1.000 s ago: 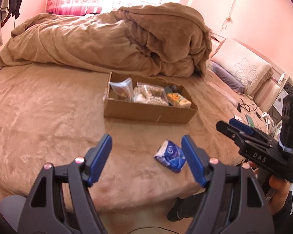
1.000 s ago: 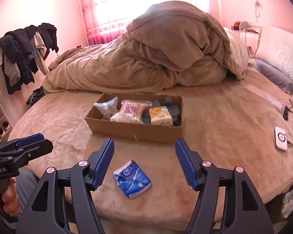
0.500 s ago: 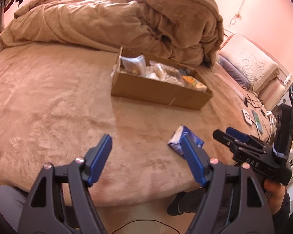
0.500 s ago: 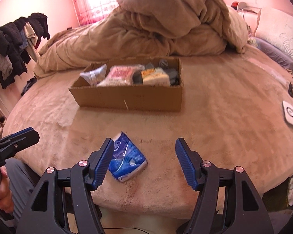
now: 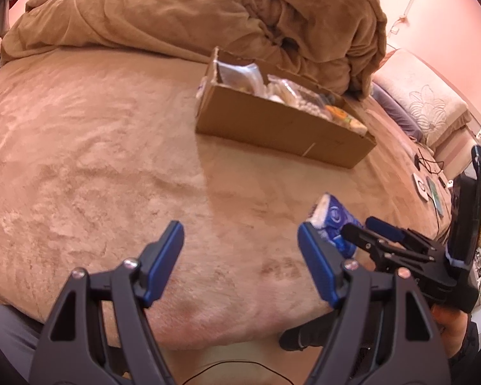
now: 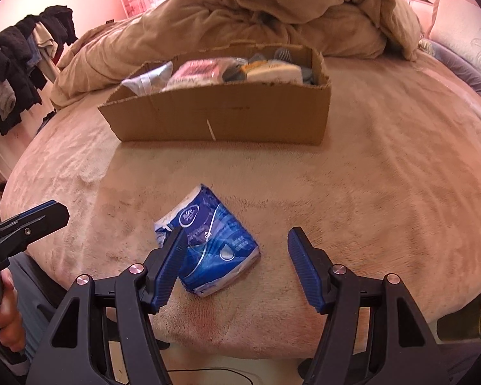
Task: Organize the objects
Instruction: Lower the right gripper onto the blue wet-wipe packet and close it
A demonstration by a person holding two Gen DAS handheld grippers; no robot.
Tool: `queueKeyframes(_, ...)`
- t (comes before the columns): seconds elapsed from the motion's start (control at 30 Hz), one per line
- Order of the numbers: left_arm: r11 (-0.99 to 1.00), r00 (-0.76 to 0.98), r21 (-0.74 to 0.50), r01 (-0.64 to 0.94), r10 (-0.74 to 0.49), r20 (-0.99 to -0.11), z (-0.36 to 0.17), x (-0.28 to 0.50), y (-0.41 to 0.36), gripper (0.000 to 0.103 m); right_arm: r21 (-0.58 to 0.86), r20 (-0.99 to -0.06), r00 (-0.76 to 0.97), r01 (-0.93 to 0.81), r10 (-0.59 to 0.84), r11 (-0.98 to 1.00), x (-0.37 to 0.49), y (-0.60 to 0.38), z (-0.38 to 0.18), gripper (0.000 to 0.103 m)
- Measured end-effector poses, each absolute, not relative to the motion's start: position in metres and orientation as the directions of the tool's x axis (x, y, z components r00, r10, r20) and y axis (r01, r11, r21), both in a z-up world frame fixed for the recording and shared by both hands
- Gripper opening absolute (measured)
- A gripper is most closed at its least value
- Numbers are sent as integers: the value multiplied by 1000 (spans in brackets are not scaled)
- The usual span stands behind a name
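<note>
Hovering with jaws apart and empty, your right tongs (image 6: 234,266) sit just above the blue tissue pack (image 6: 208,240) on the bed (image 6: 384,199); your left tongs (image 5: 240,263) are spread too, holding nothing. You look to be lining up the pickup. Next, straddle the pack, clamp it, and carry it to the cardboard box (image 6: 221,118) beyond.
</note>
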State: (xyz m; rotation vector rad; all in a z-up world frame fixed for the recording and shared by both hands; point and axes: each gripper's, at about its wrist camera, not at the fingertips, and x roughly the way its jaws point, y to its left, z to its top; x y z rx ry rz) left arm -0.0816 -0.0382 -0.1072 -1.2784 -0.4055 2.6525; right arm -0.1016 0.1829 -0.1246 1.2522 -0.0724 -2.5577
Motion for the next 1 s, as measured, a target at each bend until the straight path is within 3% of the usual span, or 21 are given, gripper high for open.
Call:
queueKeyframes(0.27, -949, -592, -315, -37, 274, -758, -121, -88, -33, 75, 195, -775, -556, 242, -301, -950, -106, 177, -136, 68)
queueKeyframes(0.33, -948, -589, -315, -39, 276, -759, -122, -89, -32, 75, 193, -773, -555, 256, -308, -947, -105, 173, -136, 58)
queueKeyframes(0.47, -951, -587, -307, -41, 272, -763, -125, -90, -29, 75, 181, -769, -558, 276, -311, -944, -104, 167, -135, 50)
queueKeyframes(0.63, -951, -590, -305, -44, 271, -761, -124, -89, -29, 75, 183, -759, -568, 283, -319, -941, -102, 167, -130, 29)
queueKeyframes(0.83, -954, -600, -297, -49, 266, -755, -119, -87, -28, 75, 169, -737, -596, 293, -318, -941, -96, 166, -118, 18)
queueKeyframes(1.0, -954, -616, -294, -58, 266, -741, -110, -83, -29, 75, 150, -711, -630, 298, -312, -943, -92, 165, -100, 15)
